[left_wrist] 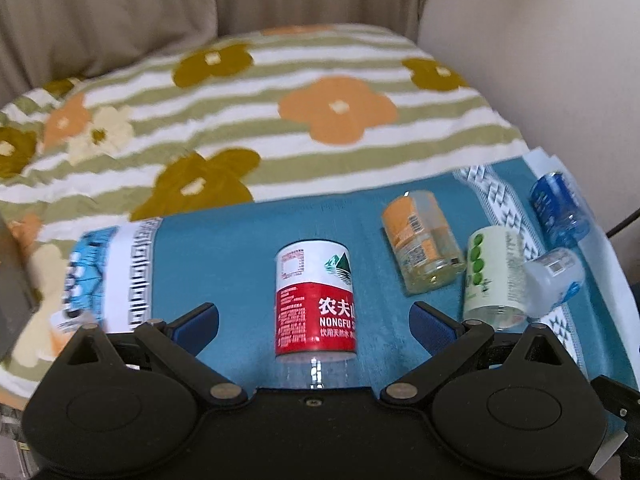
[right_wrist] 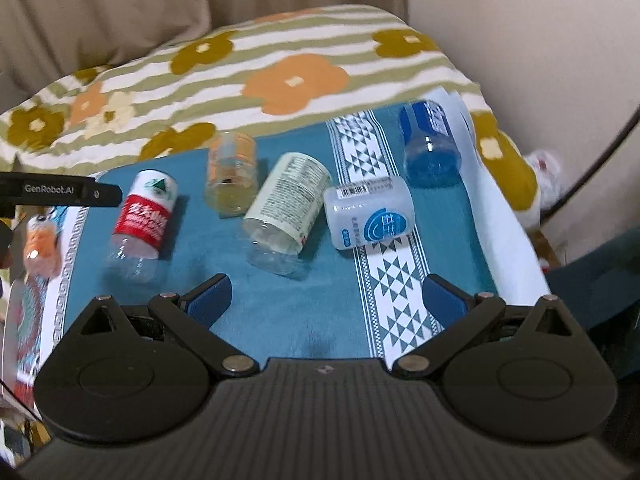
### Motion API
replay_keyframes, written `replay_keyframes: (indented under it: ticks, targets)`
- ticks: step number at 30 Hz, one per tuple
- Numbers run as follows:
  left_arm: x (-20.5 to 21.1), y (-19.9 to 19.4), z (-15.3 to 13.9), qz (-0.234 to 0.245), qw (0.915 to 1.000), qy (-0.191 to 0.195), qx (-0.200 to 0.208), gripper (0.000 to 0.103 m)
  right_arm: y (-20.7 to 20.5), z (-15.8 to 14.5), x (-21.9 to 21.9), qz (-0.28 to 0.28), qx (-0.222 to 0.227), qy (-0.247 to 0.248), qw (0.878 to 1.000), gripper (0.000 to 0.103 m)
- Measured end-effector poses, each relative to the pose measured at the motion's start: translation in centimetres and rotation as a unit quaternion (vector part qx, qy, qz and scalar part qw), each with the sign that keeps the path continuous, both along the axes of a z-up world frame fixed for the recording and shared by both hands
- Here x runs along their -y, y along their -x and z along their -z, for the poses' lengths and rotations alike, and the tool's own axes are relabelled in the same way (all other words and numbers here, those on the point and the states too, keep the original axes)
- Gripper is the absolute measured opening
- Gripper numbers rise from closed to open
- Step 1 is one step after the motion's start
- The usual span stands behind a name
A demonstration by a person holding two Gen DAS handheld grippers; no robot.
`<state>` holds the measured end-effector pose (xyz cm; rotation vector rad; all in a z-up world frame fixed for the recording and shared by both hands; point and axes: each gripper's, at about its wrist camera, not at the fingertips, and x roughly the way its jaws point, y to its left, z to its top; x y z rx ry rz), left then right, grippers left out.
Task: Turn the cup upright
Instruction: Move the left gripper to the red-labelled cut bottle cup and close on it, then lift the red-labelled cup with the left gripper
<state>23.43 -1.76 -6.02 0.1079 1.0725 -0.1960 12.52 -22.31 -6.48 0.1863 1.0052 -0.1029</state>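
We find five cut-down bottle cups lying on their sides on a teal cloth (right_wrist: 280,312) spread over a flowered, striped blanket (left_wrist: 280,80). The red-labelled cup (left_wrist: 315,304) lies directly ahead of the left gripper (left_wrist: 316,322), between its two blue pads (left_wrist: 200,326) but touching neither; its clear closed end points towards the camera. That gripper's jaws stand wide apart and hold nothing.

To the right of the red cup we note, in order, an orange-labelled cup (left_wrist: 420,240), a pale green-labelled cup (left_wrist: 494,276), a frosted white cup (left_wrist: 554,280) that rests against the green one, and a blue cup (left_wrist: 558,208) farthest out, near the cloth's white edge.

The right gripper (right_wrist: 328,300) hovers over bare cloth with its jaws likewise spread, nothing between them; the green cup (right_wrist: 286,204) and the white cup (right_wrist: 368,212) lie just beyond its pads (right_wrist: 210,300).

In the right view a black bar (marked GenRobot.AI) (right_wrist: 56,192) enters from the left edge, beside the red cup (right_wrist: 144,216)
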Motion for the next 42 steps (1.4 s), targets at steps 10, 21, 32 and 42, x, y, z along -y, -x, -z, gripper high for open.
replay_keyframes:
  ticks: [10,21,32,42]
  targets:
    - [-0.1,-4.0,5.3,0.039,0.9959,0.013,-0.080,0.092,-2.9,3.2,-1.6,0.039,-0.045,-0.008,0.998,0.103]
    - [-0.7,-5.1,7.5,0.046,0.9923,0.015,-0.114,0.067,-4.1,5.0,-3.4,0.036,-0.069,-0.021,0.997,0.103]
    - [-0.6,-3.7,5.9,0.046,0.9942,0.009,-0.097,0.067,-4.1,4.4,-3.6,0.021,-0.059,-0.025,0.998,0.103]
    - [-0.2,-0.2,2.3,0.017,0.9974,0.027,-0.064,0.067,-2.5,2.3,-2.5,-0.012,-0.034,-0.023,0.999,0.103]
